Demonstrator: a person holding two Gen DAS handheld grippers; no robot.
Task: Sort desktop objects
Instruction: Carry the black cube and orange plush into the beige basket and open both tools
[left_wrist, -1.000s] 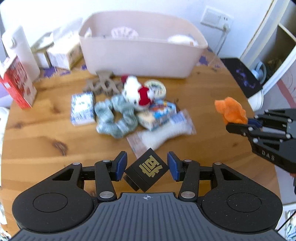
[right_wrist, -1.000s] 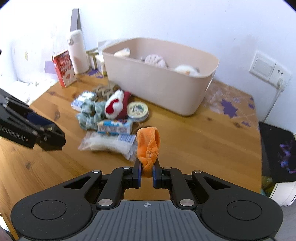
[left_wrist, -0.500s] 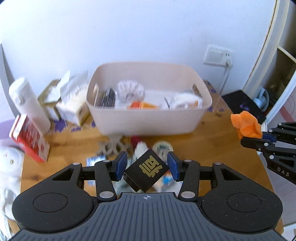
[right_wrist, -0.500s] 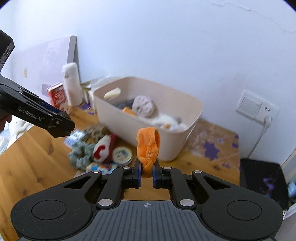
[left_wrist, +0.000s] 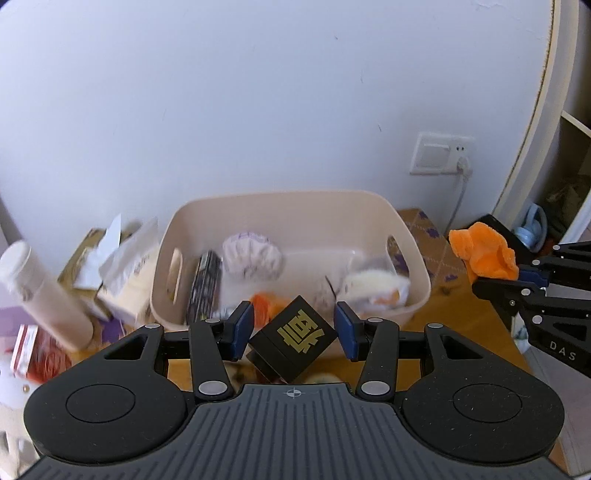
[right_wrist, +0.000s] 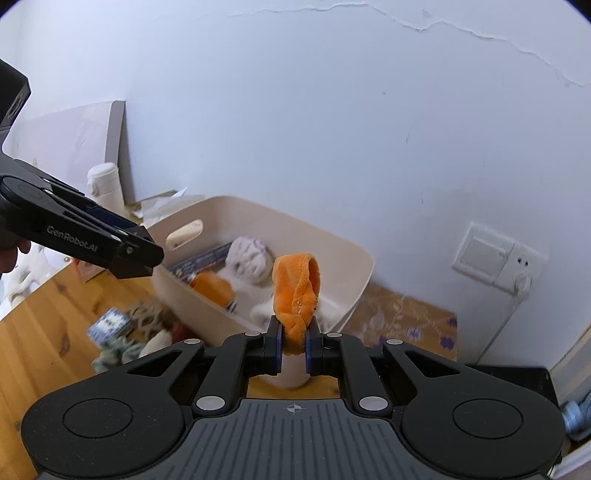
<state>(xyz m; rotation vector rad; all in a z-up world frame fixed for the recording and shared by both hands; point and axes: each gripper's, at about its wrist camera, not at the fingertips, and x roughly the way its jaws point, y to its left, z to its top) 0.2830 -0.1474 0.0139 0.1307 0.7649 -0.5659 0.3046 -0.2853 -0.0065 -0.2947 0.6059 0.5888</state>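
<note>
left gripper (left_wrist: 293, 334): fingers clamp black cube (left_wrist: 293, 339), held in the air before the beige bin (left_wrist: 419, 284) | right gripper (right_wrist: 293, 341): fingers clenched on orange scrunchie (right_wrist: 297, 291), over bin's near wall | wooden surface (right_wrist: 48, 325) below

Both loads (left_wrist: 293, 338) (right_wrist: 295, 295) higher, nearer bin (left_wrist: 413, 254).

Right gripper (right_wrist: 293, 338) pinching orange plush (right_wrist: 295, 291), seemingly above beige bin (right_wrist: 354, 295)
</note>
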